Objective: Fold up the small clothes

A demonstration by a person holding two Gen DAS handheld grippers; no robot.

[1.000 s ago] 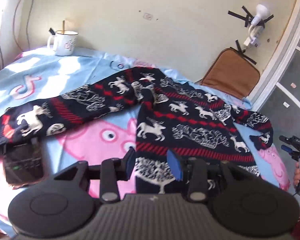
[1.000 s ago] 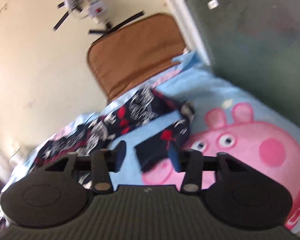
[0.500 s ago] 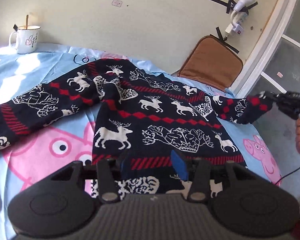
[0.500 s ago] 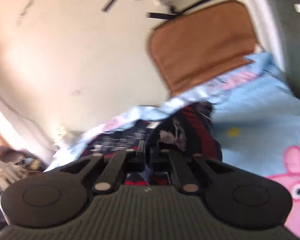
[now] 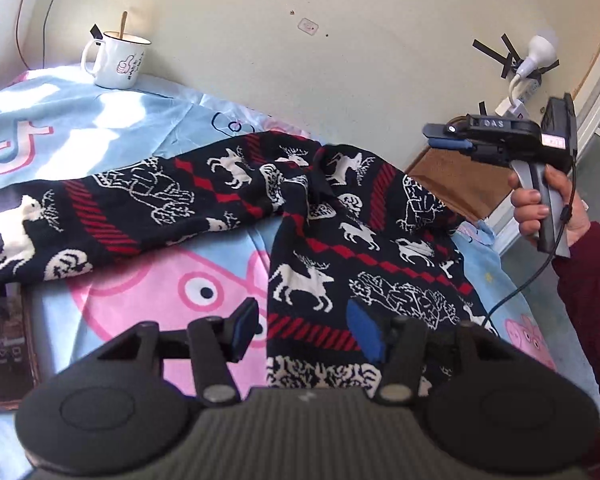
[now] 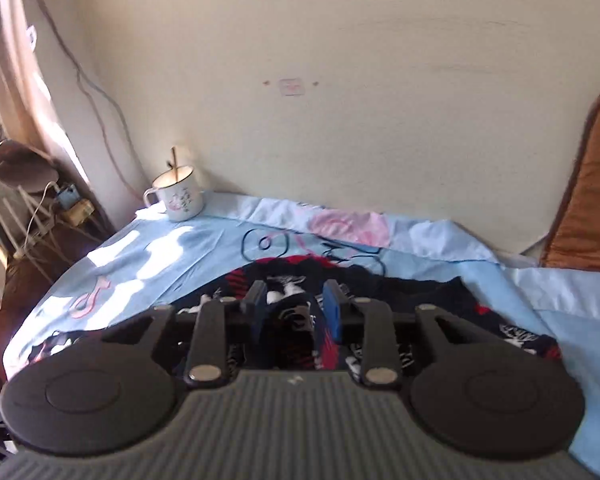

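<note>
A dark knit sweater with white reindeer and red stripes (image 5: 364, 248) lies on a blue cartoon sheet (image 5: 100, 128). Its left sleeve (image 5: 100, 216) stretches out to the left; the right sleeve is folded over the body. My left gripper (image 5: 304, 328) is open and empty, hovering above the sweater's lower hem. My right gripper (image 5: 448, 138) is held in the air above the sweater's right shoulder. In the right wrist view it (image 6: 296, 304) is open, with the sweater (image 6: 420, 296) lying below its fingers.
A white mug with a spoon (image 5: 118, 60) stands at the far left by the wall and shows in the right wrist view (image 6: 178, 196). A dark phone-like slab (image 5: 4, 336) lies at the left. A brown cushion (image 5: 464, 184) leans at the right. A bulb and cables (image 5: 532, 60) hang on the wall.
My right gripper carried the right sleeve cuff up and left over the sweater's body, then opened and let it go. It now points towards the mug. The left gripper stayed open.
</note>
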